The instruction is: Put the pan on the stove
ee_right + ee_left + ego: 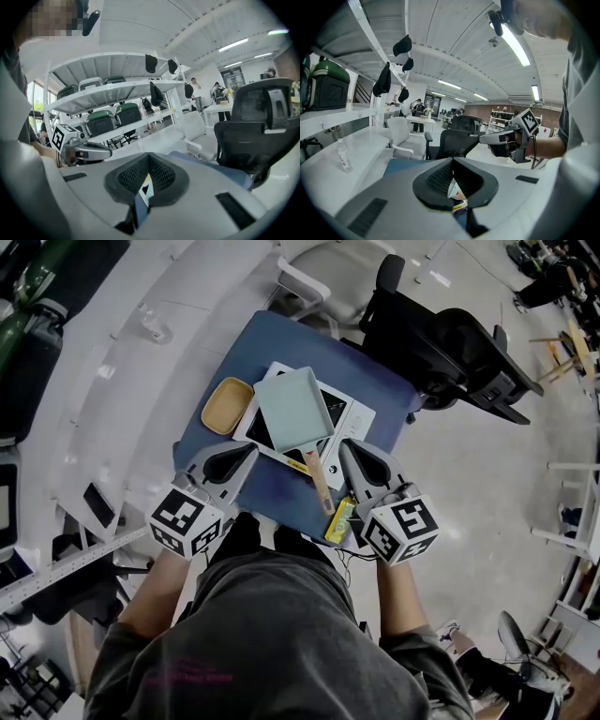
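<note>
A pale blue square pan (pixel 292 409) rests on the white stove (pixel 354 418) on the blue table (pixel 281 498). Its wooden handle (pixel 317 479) points back toward me. My left gripper (pixel 249 452) hovers at the stove's near left corner, shut and empty. To the right of the handle my right gripper (pixel 346 447) is also shut, with nothing in it. Neither touches the pan. In the left gripper view the jaws (pixel 452 174) meet in a line. The right gripper view shows its jaws (pixel 149 169) pressed together too.
A yellow dish (pixel 226 405) lies left of the stove. A small yellow packet (pixel 339 518) sits at the table's near edge. A black office chair (pixel 450 352) stands beyond the table to the right, a white chair (pixel 319 268) behind it. White shelving (pixel 94 409) runs along the left.
</note>
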Demonstrator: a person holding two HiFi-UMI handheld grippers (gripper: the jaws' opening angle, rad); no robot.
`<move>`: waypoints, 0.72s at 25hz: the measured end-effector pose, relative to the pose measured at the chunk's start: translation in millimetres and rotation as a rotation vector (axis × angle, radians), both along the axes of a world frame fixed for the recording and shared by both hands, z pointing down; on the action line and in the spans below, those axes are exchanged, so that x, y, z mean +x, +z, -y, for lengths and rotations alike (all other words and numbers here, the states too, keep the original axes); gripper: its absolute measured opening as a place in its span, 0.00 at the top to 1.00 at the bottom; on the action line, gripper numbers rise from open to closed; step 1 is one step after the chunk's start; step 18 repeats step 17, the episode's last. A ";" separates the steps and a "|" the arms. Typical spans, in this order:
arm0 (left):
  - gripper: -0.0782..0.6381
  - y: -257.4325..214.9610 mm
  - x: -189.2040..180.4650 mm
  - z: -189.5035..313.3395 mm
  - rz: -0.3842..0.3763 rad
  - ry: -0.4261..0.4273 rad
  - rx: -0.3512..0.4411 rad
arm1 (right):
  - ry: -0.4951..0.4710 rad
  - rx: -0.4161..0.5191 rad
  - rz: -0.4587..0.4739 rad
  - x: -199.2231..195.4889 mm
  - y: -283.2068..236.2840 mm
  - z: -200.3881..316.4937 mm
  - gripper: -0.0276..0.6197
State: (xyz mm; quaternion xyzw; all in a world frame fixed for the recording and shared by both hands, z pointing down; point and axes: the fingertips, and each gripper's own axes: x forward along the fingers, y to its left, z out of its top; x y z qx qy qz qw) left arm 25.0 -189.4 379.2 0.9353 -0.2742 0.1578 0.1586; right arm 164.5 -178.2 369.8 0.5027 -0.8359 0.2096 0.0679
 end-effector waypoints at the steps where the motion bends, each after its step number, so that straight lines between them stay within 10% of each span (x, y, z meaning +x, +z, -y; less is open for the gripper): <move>1: 0.89 0.5 -0.2 0.3 0.000 -0.001 -0.001 | -0.001 -0.003 -0.001 -0.1 1.2 0.4 0.95; 18: 0.89 4.0 0.5 5.2 0.001 0.009 -0.007 | -0.005 -0.020 -0.001 -2.9 5.0 8.0 0.95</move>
